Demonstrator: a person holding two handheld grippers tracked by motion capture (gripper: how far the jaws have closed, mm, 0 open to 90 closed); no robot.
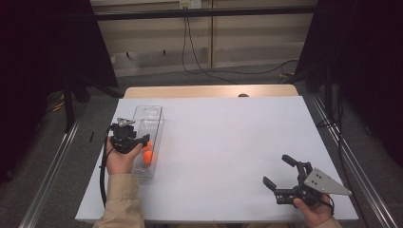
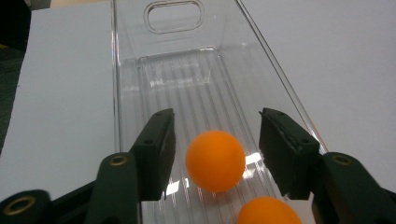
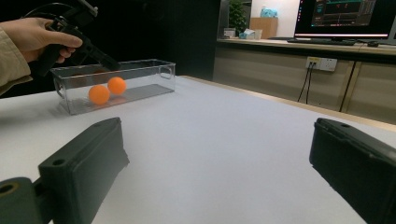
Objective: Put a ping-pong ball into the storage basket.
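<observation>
Right gripper (image 1: 281, 172) at near right table (image 1: 228, 142) edge: jaws spread, nothing between. Left gripper (image 2: 215, 135) reaches into clear bin (image 2: 140, 74) at left; jaws parted either side of an orange ball (image 2: 215, 161), pads clear. Second ball (image 2: 268, 211) sits just beside it.

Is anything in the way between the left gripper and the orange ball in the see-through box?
Nothing visible. The orange ball lies in the clear box, between the open jaws of the left gripper, with a gap on each side.
</observation>
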